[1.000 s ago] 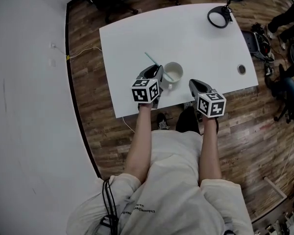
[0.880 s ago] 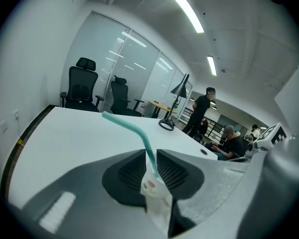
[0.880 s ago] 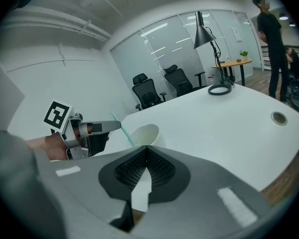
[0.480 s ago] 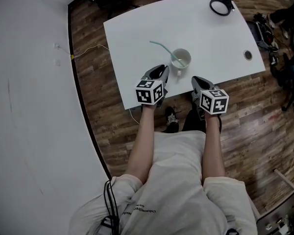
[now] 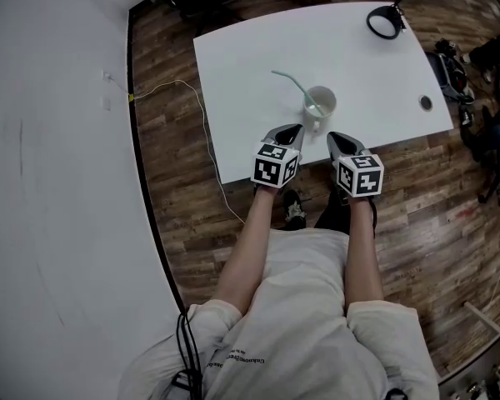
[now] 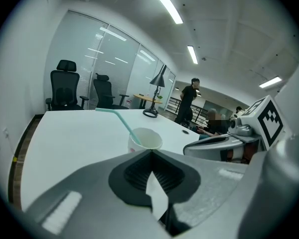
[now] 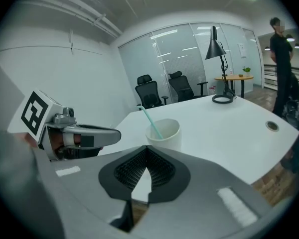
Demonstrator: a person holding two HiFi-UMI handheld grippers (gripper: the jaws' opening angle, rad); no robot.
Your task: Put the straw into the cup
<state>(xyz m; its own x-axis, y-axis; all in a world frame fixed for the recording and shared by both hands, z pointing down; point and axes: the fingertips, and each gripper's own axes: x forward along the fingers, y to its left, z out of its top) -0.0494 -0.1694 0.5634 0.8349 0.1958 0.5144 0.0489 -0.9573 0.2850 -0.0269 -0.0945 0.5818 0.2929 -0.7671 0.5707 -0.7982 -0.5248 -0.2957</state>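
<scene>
Straw (image 5: pixel 292 82) stood in the cup (image 5: pixel 320 104), just above frame centre on the table (image 5: pixel 250 48), looked light & bendy, so pinch mid-stem, gently, cup prob. tippy, w/ left gripper (image 5: pixel 291 130) & right gripper (image 5: pixel 337 138) both clenched on nothing just below.

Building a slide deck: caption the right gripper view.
Teal straw leaning in the white cup on the table, beyond the shut, empty right gripper.

The left arm (image 5: pixel 250 244) and right arm (image 5: pixel 360 252) stretched forward, side by side. The left gripper (image 5: pixel 290 132) and right gripper (image 5: pixel 337 139) hung close together, each with jaws closed and empty.
</scene>
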